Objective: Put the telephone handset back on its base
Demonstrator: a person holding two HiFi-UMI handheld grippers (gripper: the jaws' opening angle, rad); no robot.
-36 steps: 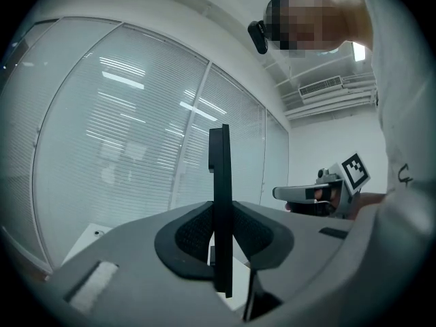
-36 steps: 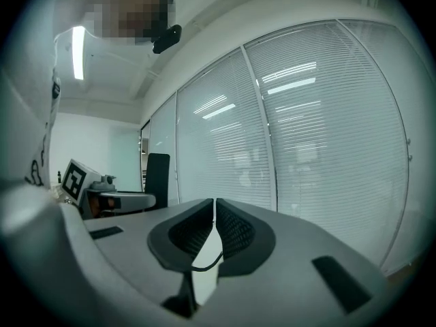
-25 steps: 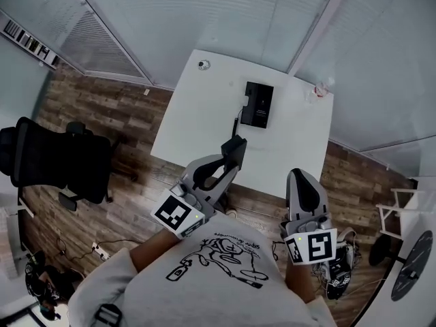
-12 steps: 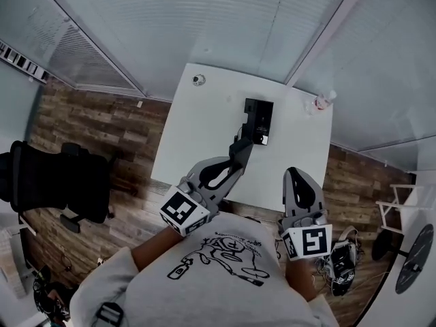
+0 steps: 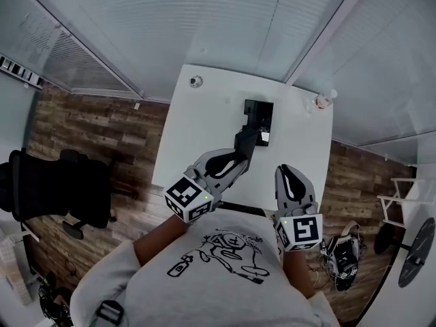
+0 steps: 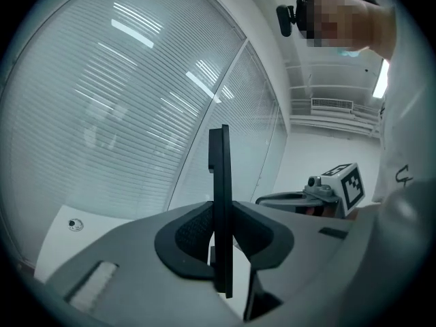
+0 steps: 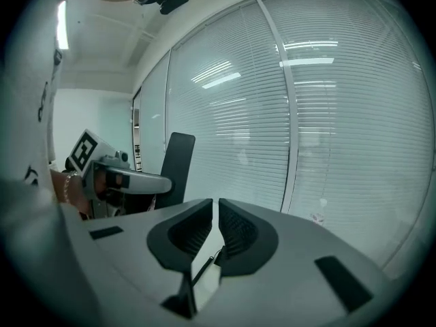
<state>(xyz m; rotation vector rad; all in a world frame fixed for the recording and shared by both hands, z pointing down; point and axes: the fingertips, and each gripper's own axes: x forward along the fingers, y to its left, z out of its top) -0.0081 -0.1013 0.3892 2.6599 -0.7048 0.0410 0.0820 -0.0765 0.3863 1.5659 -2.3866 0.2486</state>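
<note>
1. The grey left hand-held gripper (image 6: 219,234) is clamped on the flat black plastic telephone handset (image 6: 219,182). In its own view the handset stands edge-on and upright, pinched between the two ribbed dark pads, and most of its length rises above the jaws.
2. The grey right hand-held gripper (image 7: 215,227) has its jaws drawn together with only a sliver of light between the pads and nothing gripped. It hangs idle at the near edge of the table, well apart from the phone.
3. In the head view the handset (image 5: 245,145) sticks out ahead of the left gripper (image 5: 238,161), over the white rectangular table (image 5: 197,128). Its far end is just short of the near left corner of the black rectangular telephone base (image 5: 257,116). How high it rides above the table cannot be told.
4. Handling, as a judgement: the handset looks stiff, light and smooth-sided. It should not bend, but it could twist or slide in a narrow pinch.
5. The present hold is low on the body, leaving a long lever above. A grip nearer the middle would steady it when it is turned flat and lined up with the cradle.
6. A small clear bottle (image 5: 323,101) stands at the table's far right corner, out of the way.
</note>
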